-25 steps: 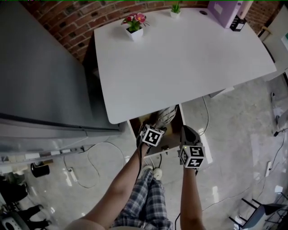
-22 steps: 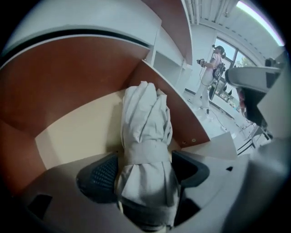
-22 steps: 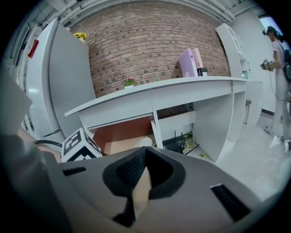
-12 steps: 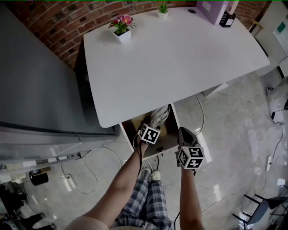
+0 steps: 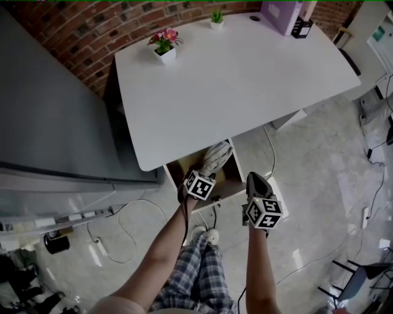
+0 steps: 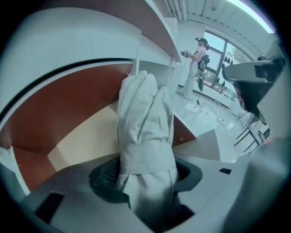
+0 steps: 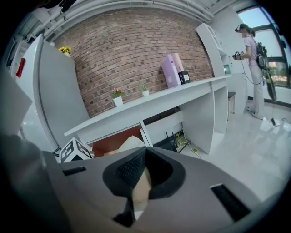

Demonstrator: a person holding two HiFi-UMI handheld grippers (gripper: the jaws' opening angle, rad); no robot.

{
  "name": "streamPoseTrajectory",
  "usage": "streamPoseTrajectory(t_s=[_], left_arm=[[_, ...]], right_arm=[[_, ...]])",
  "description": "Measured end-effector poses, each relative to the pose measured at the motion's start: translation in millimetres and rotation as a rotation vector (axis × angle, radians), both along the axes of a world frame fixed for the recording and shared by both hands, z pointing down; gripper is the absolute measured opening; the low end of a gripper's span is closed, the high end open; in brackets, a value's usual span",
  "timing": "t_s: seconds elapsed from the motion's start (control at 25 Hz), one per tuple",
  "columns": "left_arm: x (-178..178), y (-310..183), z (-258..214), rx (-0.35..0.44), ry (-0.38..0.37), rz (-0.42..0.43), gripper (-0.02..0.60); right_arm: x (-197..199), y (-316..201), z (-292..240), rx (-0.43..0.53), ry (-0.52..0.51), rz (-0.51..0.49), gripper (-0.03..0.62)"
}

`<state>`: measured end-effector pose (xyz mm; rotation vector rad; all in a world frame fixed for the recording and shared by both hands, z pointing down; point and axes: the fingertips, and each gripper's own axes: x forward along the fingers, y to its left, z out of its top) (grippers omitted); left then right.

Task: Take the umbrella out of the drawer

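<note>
A folded grey-white umbrella (image 5: 216, 156) sticks out of the open wooden drawer (image 5: 175, 169) under the white table (image 5: 233, 80). My left gripper (image 5: 206, 173) is over the drawer with its jaws closing on the umbrella. In the left gripper view the umbrella (image 6: 143, 123) runs upward between the pads, both of which press on it at the strap, and my left gripper (image 6: 145, 175) holds it above the drawer floor (image 6: 68, 136). My right gripper (image 5: 255, 181) hangs just right of the drawer. In its own view my right gripper (image 7: 141, 182) is shut, with nothing in it.
A flower pot (image 5: 164, 49), a small plant (image 5: 216, 18) and a purple box (image 5: 281, 15) stand at the table's far edge. A grey cabinet (image 5: 55, 116) stands to the left. Cables (image 5: 123, 227) lie on the floor. A person (image 7: 252, 59) stands by the window.
My left gripper has closed on the umbrella and lifted it a little, so its far end now tilts up out of the drawer. My right gripper has drifted slightly up and sideways.
</note>
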<state>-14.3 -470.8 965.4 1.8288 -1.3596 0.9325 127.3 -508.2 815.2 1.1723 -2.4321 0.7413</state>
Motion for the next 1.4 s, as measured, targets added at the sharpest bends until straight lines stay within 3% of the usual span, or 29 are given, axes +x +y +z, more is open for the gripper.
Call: streamPoseTrajectory(t_s=[0.28,0.44,0.8,1.0,1.4], left_arm=[[21,22,-62,0.064,-0.025,0.117,0.249],[42,48,-106,0.105,0.003,0.166,0.249],[62,97,-251,0.279,0.027,0.204,0.249],[44,114,-345,0.446,0.056,0.132,0.25],[-9,154,-509,0.773,0.046,-0.078,0.25]], right_arm=[[26,20,-33,-0.014,-0.024,0.064,0.018],[43,38,-64,-0.005,-0.046,0.109,0.018],[91,81,-167,0.066,-0.07,0.192,0.018],[108,109,-229,0.16,-0.071,0.204,0.018],[142,155,-351,0.384,-0.052,0.199,0.018]])
